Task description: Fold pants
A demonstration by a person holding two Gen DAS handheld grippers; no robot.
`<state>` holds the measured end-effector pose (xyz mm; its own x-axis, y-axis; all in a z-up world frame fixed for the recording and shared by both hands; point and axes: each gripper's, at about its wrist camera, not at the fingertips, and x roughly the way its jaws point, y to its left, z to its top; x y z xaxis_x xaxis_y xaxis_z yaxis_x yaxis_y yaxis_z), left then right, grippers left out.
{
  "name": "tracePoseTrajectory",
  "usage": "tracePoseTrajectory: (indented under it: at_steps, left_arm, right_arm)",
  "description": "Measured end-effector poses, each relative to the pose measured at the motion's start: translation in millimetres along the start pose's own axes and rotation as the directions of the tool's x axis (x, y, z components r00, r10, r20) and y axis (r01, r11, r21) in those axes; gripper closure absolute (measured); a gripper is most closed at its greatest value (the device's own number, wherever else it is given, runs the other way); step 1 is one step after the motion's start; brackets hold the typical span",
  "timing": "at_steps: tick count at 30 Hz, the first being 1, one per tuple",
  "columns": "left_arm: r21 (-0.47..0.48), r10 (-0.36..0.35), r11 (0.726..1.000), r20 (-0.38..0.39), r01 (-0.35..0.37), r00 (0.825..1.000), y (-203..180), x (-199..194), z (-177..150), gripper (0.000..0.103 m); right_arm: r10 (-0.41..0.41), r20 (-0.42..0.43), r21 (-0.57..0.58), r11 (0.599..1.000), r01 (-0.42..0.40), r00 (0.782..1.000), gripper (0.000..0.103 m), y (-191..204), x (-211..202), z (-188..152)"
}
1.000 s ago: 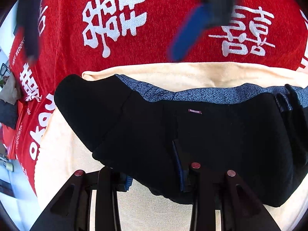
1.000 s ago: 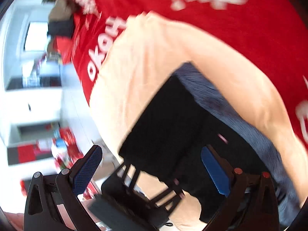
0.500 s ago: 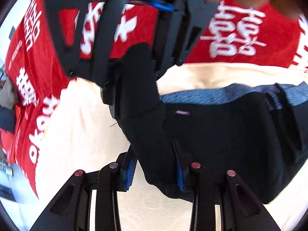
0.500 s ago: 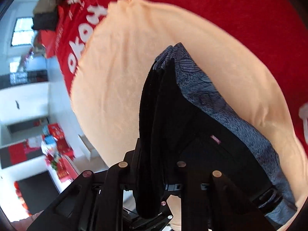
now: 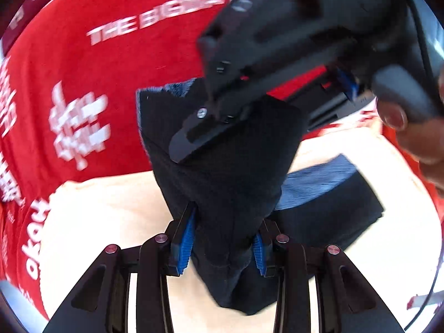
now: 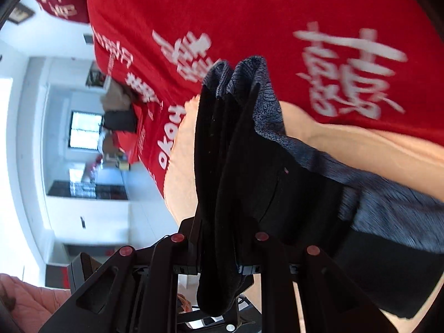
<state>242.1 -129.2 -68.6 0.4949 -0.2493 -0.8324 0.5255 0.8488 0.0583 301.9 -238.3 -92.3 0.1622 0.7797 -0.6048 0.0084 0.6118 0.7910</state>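
Under both our grippers lies a big red cloth (image 5: 116, 63) with white words, where we can read "THE BIG DA" far past the left gripper (image 5: 224, 244) and "okay" low on its left side, and on it sits a cream towel (image 5: 111, 208). We hold the dark pants (image 5: 230, 172) up off the towel, with one end lifted so we can fold it over the part lying flat to the right. The left gripper is clenched on the bottom of the raised cloth, and the right gripper (image 6: 219, 252), squeezing shut a moment ago, pinches its top edge just ahead.
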Motion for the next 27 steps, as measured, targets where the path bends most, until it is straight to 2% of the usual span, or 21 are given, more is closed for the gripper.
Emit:
tracePoseTrajectory:
  at_steps: [6, 9, 15, 16, 18, 19, 20, 22, 24, 27]
  left_arm:
    - [0.151, -0.082, 0.985, -0.043, 0.088, 0.996, -97.9, 13.9, 14.8, 0.066]
    - [0.225, -0.093, 0.968, -0.09, 0.111, 0.992, -144.0, 37.1, 7.4, 0.066]
    - [0.292, -0.068, 0.948, -0.21, 0.128, 0.975, -189.6, 86.7, -20.2, 0.066]
    - [0.299, -0.055, 0.946, -0.226, 0.123, 0.973, -192.7, 92.0, -22.7, 0.066]
    - [0.317, -0.036, 0.941, -0.24, 0.113, 0.97, -198.1, 97.3, -28.0, 0.057]
    - [0.318, -0.036, 0.941, -0.253, 0.119, 0.967, -199.2, 97.8, -30.1, 0.048]
    - [0.316, -0.035, 0.941, -0.264, 0.121, 0.964, -199.3, 97.8, -31.5, 0.033]
    - [0.287, -0.047, 0.949, -0.278, 0.13, 0.959, -194.9, 94.5, -33.7, 0.018]
    - [0.257, -0.065, 0.956, -0.283, 0.141, 0.957, -186.6, 87.1, -33.1, 0.018]
    - [0.216, -0.055, 0.969, -0.29, 0.122, 0.955, -167.6, 77.4, -29.8, 0.018]
  right_arm:
    - [0.032, 0.14, 0.133, 0.99, -0.05, 0.99, 0.082, -89.0, -73.9, -49.4]
    - [0.013, 0.181, 0.219, 0.974, -0.053, 0.983, 0.082, -144.5, -84.5, -77.6]
    - [-0.01, 0.194, 0.361, 0.931, -0.062, 0.981, 0.082, -228.7, -78.2, -113.8]
    - [-0.009, 0.193, 0.37, 0.927, -0.064, 0.981, 0.082, -234.5, -75.9, -117.2]
    - [-0.01, 0.193, 0.379, 0.923, -0.065, 0.981, 0.081, -242.6, -70.4, -120.9]
    - [-0.015, 0.194, 0.383, 0.922, -0.061, 0.981, 0.08, -244.9, -69.9, -122.5]
    - [-0.026, 0.191, 0.383, 0.922, -0.05, 0.981, 0.08, -245.5, -70.2, -123.2]
    - [-0.056, 0.177, 0.371, 0.928, -0.014, 0.983, 0.08, -238.3, -71.8, -122.6]
    - [-0.115, 0.159, 0.344, 0.937, 0.054, 0.981, 0.079, -226.6, -75.9, -123.2]
    - [-0.216, 0.132, 0.306, 0.937, 0.168, 0.967, 0.079, -211.4, -76.9, -123.5]
